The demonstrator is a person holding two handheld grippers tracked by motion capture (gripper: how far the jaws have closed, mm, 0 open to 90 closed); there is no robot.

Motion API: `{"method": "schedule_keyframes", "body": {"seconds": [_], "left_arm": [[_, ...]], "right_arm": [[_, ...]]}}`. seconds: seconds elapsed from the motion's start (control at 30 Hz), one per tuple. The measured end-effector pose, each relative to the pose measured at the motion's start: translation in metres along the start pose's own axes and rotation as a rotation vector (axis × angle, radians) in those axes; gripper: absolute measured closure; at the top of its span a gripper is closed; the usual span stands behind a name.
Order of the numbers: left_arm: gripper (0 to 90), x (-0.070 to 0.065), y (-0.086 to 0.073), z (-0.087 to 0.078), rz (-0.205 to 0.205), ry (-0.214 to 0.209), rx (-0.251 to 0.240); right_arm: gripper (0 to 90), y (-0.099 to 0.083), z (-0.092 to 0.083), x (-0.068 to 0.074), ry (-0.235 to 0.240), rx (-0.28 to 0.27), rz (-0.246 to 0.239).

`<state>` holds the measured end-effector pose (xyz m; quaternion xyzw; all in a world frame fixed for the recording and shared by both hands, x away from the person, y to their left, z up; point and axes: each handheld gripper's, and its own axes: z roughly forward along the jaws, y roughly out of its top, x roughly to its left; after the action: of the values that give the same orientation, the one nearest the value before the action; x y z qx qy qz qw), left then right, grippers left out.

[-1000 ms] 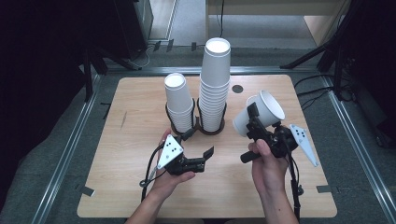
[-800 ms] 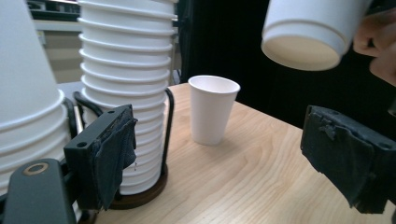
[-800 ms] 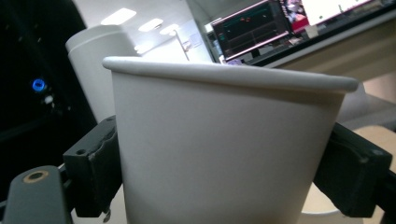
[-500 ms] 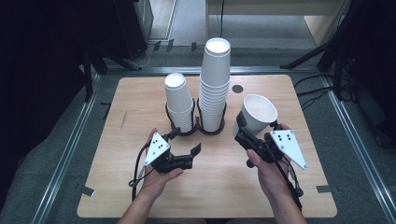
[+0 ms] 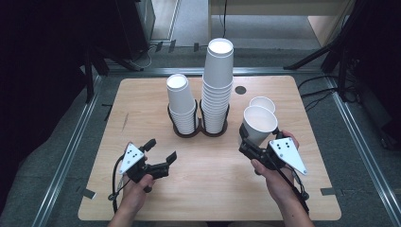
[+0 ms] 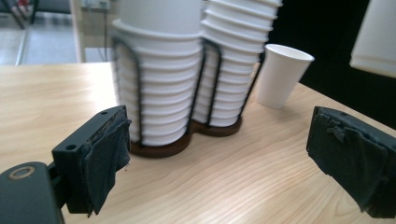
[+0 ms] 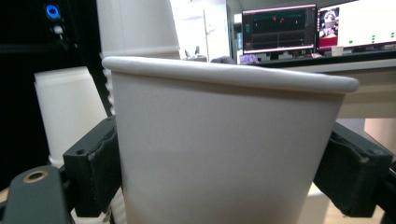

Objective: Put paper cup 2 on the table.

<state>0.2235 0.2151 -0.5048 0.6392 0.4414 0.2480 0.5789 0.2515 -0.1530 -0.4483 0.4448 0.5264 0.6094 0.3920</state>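
cups [image 5: 217,85]: white | table [image 5: 142,109]: light wood | holder [image 5: 189,132]: seemingly dark brown

A light wooden table [image 5: 142,99] with rounded corners fills the centre of the high view, standing on a grey floor [image 5: 71,142]. Metal rails [image 5: 75,146] run along the floor at the left and right of the frame. The upper left is dark, with black stands [image 5: 90,71] rising from it. At the top right, pale wooden furniture [image 5: 326,14] catches the light. In the right gripper view, two lit monitors [image 7: 280,28] glow at the upper right above a pale desk [image 7: 369,93].
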Motion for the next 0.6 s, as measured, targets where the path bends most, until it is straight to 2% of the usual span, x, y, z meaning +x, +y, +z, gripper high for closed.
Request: {"method": "schedule_keyframes", "body": {"seconds": [0.07, 0.23, 0.37, 0.5, 0.6], "left_arm": [[6.5, 0.007, -0.003, -0.007, 0.007, 0.021, 0.001], [6.5, 0.025, -0.014, -0.024, -0.017, 0.083, 0.015], [6.5, 0.039, -0.02, -0.039, -0.038, 0.133, 0.007], [6.5, 0.05, -0.022, -0.048, -0.001, 0.205, 0.007], [6.5, 0.062, -0.026, -0.051, -0.036, 0.239, 0.016]], "right_arm": [[12.9, -0.005, 0.0, -0.004, -0.007, 0.013, -0.006], [12.9, -0.014, 0.0, -0.016, -0.026, 0.037, -0.001], [12.8, -0.022, 0.001, -0.023, -0.032, 0.05, -0.024], [12.8, -0.032, 0.001, -0.027, -0.03, 0.058, -0.048], [12.8, -0.041, 0.001, -0.031, -0.026, 0.071, -0.058]]}}
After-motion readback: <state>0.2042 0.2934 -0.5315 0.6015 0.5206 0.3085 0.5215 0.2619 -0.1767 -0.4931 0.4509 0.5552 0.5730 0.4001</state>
